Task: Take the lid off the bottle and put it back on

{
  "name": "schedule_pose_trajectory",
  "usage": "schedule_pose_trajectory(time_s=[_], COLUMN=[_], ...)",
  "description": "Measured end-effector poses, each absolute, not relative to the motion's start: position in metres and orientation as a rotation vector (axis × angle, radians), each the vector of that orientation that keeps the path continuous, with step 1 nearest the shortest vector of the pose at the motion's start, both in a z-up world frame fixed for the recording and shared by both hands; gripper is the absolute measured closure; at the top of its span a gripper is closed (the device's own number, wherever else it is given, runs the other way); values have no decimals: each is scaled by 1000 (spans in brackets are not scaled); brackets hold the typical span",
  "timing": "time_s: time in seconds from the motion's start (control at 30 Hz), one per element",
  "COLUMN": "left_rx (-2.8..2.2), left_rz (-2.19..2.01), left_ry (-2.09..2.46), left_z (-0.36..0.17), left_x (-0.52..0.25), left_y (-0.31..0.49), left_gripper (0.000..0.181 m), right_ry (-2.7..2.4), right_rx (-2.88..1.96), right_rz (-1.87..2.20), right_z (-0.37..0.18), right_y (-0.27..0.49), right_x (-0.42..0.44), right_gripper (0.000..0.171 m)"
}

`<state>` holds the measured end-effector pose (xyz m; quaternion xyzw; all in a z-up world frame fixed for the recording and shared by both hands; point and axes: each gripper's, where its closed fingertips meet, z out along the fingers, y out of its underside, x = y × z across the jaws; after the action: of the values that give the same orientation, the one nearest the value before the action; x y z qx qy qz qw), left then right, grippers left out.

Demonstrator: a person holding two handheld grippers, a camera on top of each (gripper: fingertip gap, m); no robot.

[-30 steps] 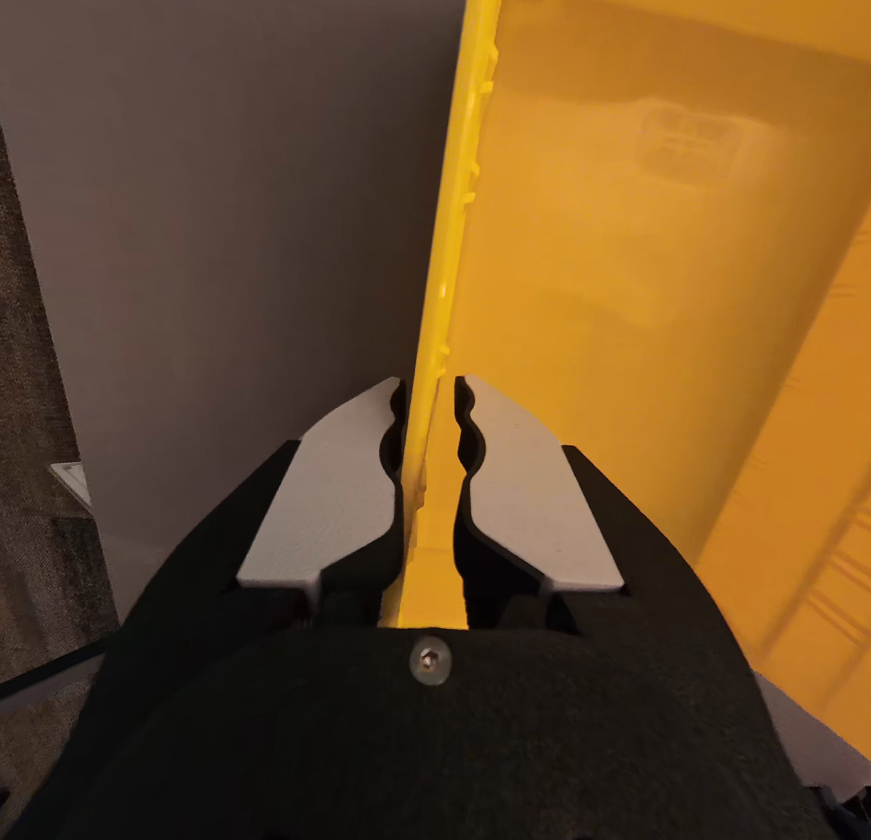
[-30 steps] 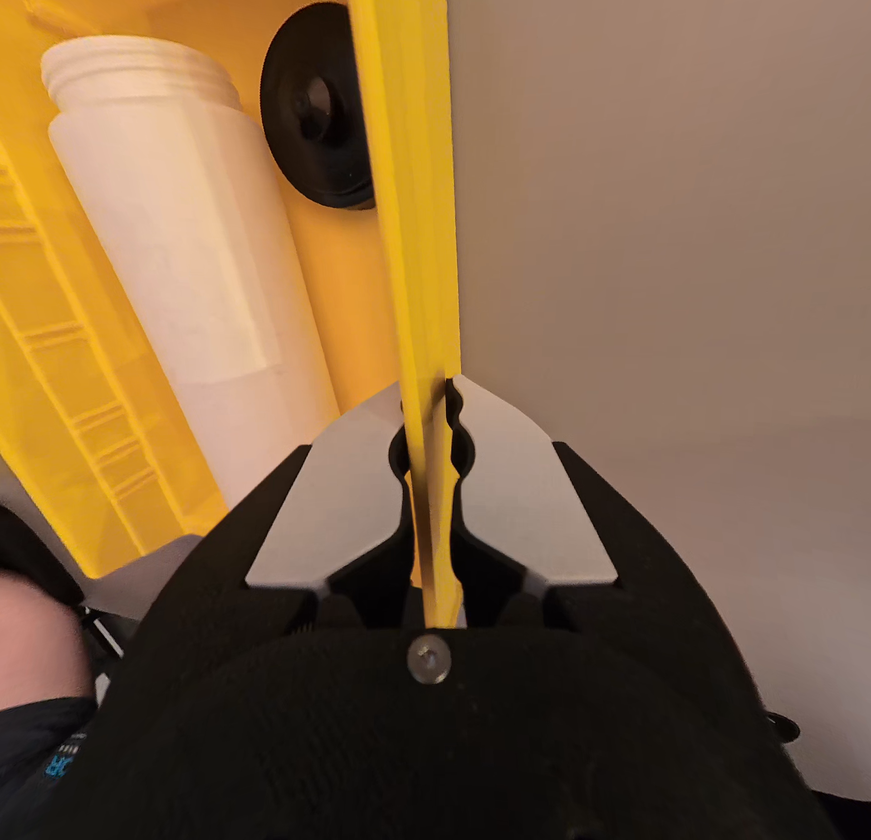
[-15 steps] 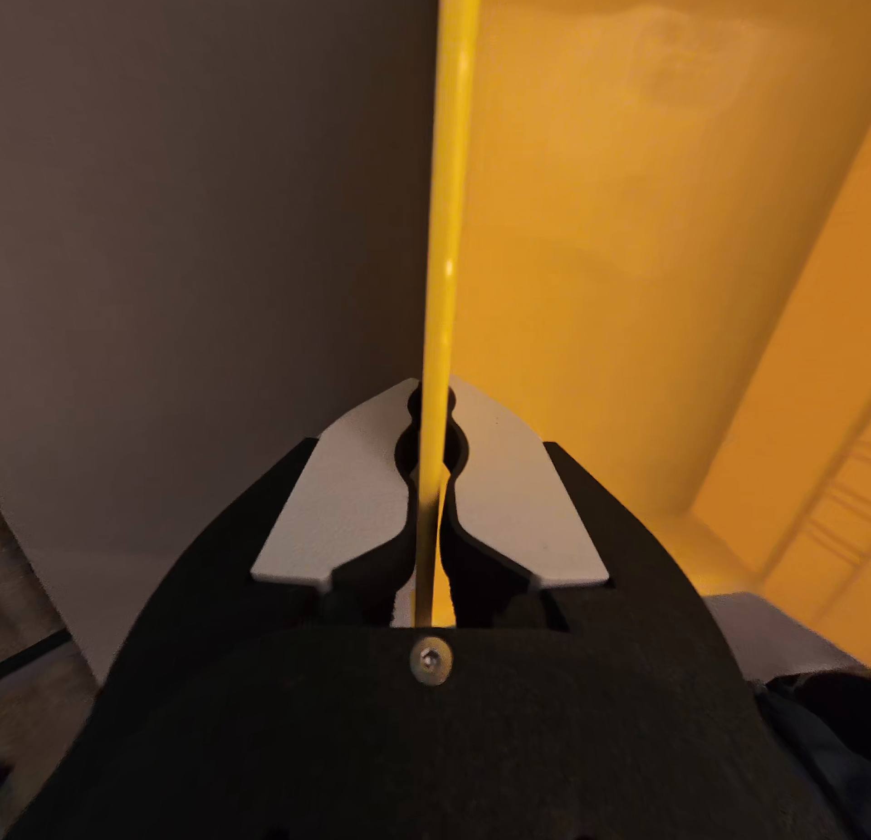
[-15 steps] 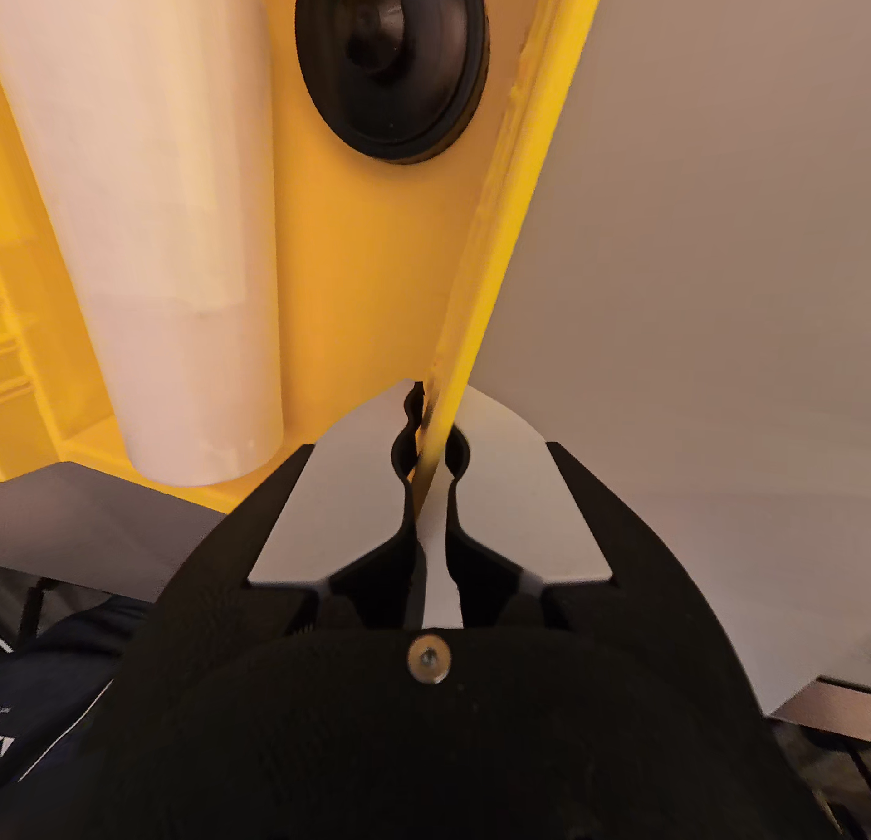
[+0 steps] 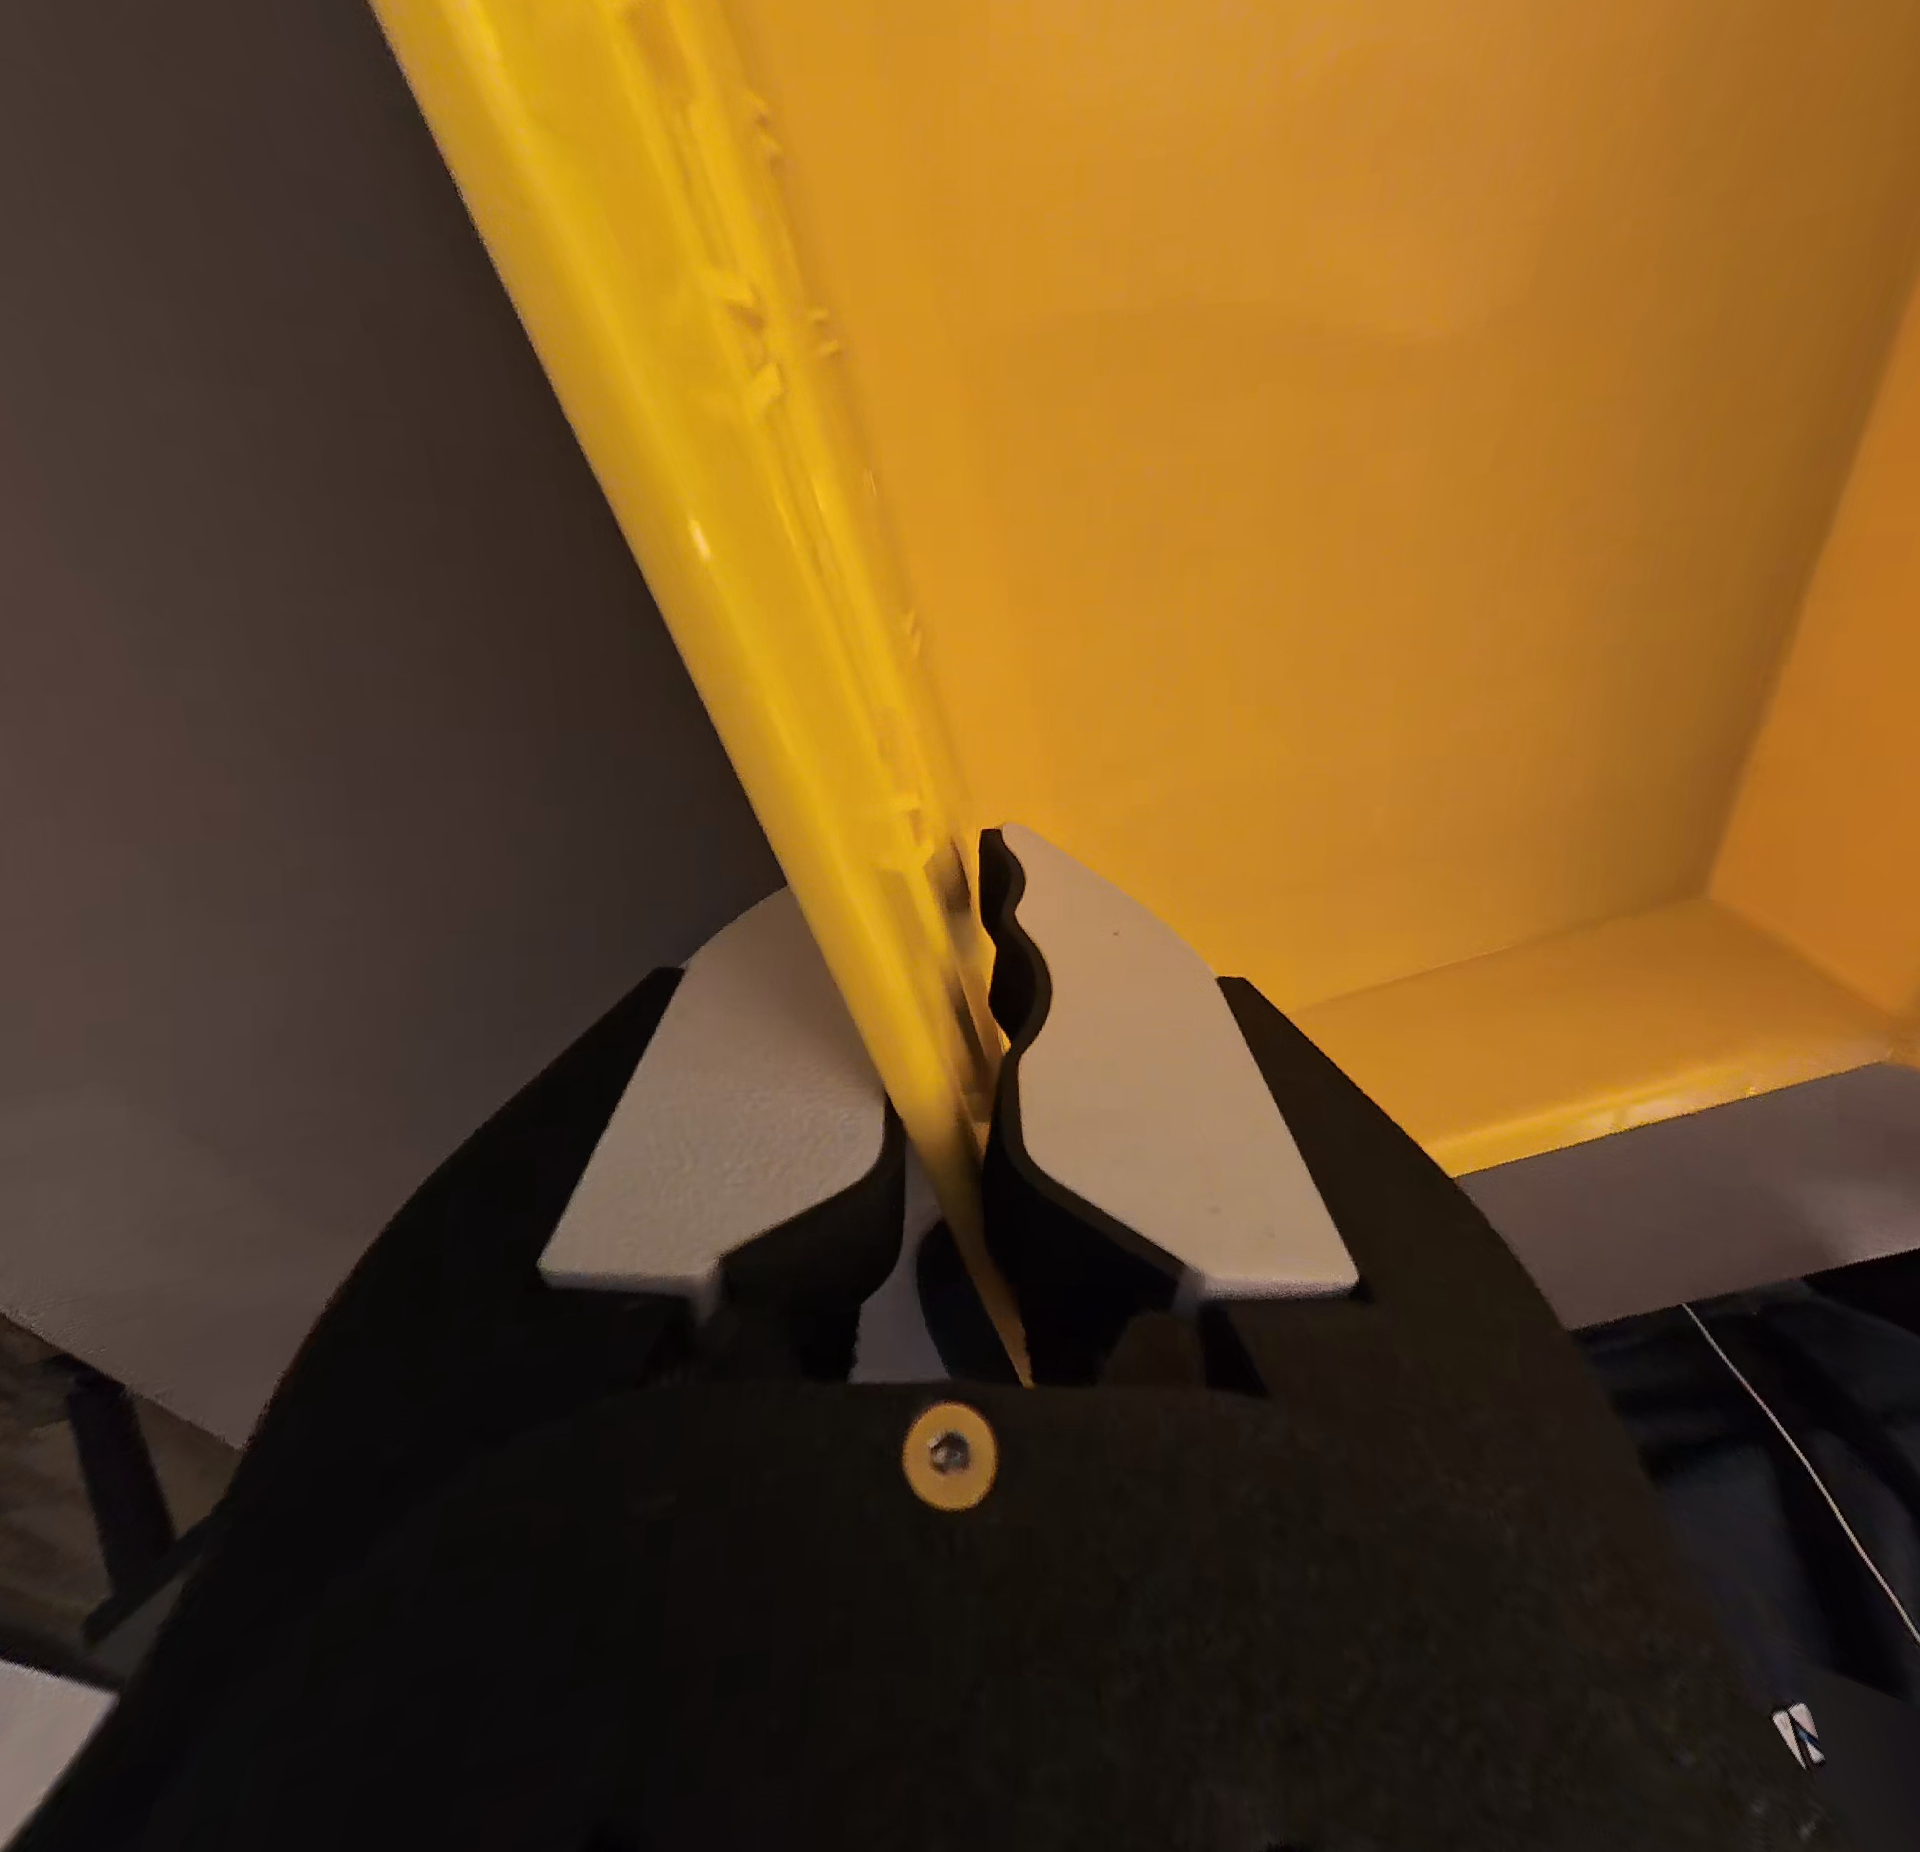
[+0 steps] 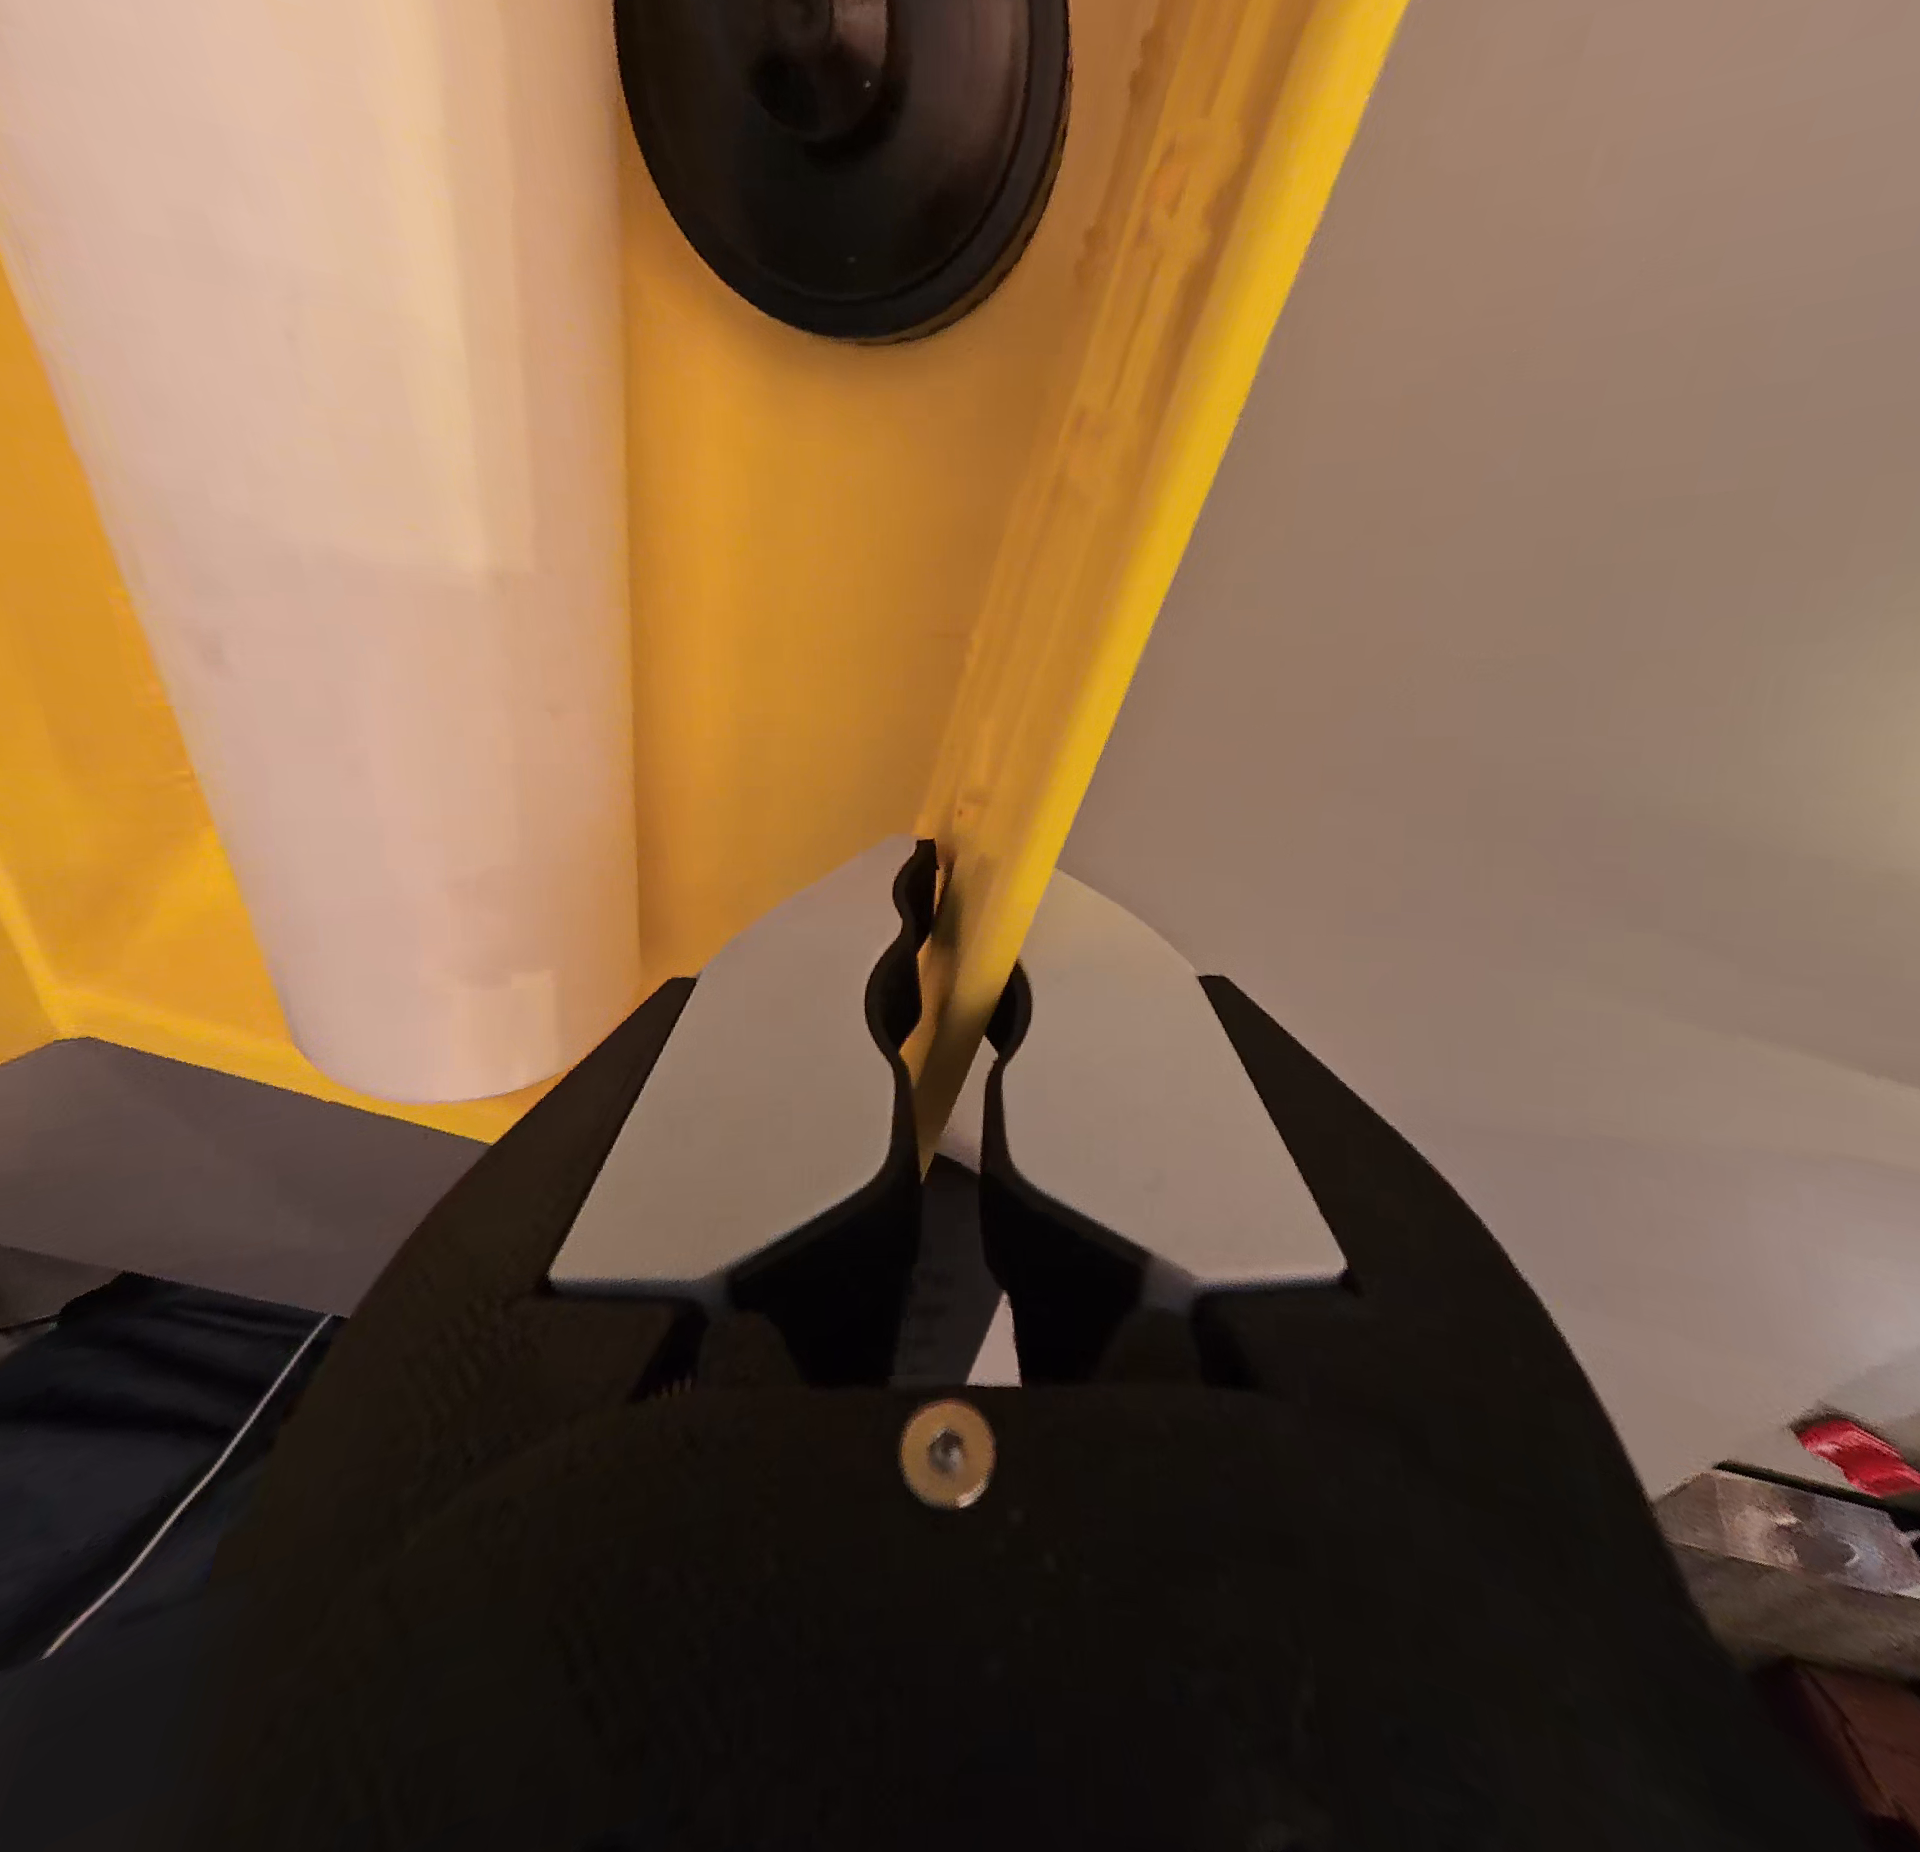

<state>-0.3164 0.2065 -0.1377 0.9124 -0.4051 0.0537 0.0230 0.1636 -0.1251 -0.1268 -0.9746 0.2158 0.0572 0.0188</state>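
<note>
A white bottle (image 6: pixel 343 503) lies on its side inside a yellow bin (image 6: pixel 1174 368); its neck is out of frame. A round black lid (image 6: pixel 842 129) lies on the bin floor to the bottle's right, apart from it. My right gripper (image 6: pixel 982 867) is shut on the bin's right wall, near its front corner. My left gripper (image 5: pixel 935 867) is shut on the bin's left wall (image 5: pixel 644 400). The left wrist view shows only bare yellow bin floor, with no bottle or lid.
The bin rests on a grey table (image 6: pixel 1558 555), which also shows in the left wrist view (image 5: pixel 312 555). A person's dark clothing (image 6: pixel 125 1439) is at the table's near edge. A metal block (image 6: pixel 1787 1553) and a red item (image 6: pixel 1860 1449) lie at lower right. My right fingertips sit around 60 cm from my left ones.
My left gripper has closed onto the bin wall. Both views have swung, so the walls now slant across the frames. The bottle and lid look closer in the right wrist view.
</note>
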Motion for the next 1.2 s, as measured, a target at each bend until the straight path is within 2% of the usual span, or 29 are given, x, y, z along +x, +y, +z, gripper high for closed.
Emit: schedule_pose_trajectory(time_s=[0.3, 0.63, 0.73, 0.87, 1.0, 1.1, 1.17, 1.2], left_rx=[2758, 2646, 2670, 2743, 2867, 2937, 2938, 2931], left_rz=[78, 23, 72, 173, 306, 428, 495, 521], left_ry=[-1361, -1451, -1460, -1512, -1593, -1690, -1761, -1799], left_z=[-138, -135, -126, -103, -68, -41, -28, -23], left_x=[-287, -273, -271, -268, -264, -256, -251, -249], left_y=[179, 143, 143, 146, 152, 152, 146, 143], left_gripper=[165, 144, 148, 149, 150, 152, 152, 153], right_ry=[550, 422, 434, 440, 278, -71, -281, -346], right_rx=[-3075, -3075, -3033, -2891, -2579, -2162, -1957, -1907], right_rz=[134, 154, 71, -74, -184, 34, 258, 334], right_z=[-127, -128, -116, -81, -19, 39, 51, 48], right_y=[-109, -94, -93, -87, -53, 0, 13, 19], right_x=[143, 131, 137, 143, 123, 43, -27, -54], right_gripper=[164, 158, 156, 152, 152, 149, 126, 124])
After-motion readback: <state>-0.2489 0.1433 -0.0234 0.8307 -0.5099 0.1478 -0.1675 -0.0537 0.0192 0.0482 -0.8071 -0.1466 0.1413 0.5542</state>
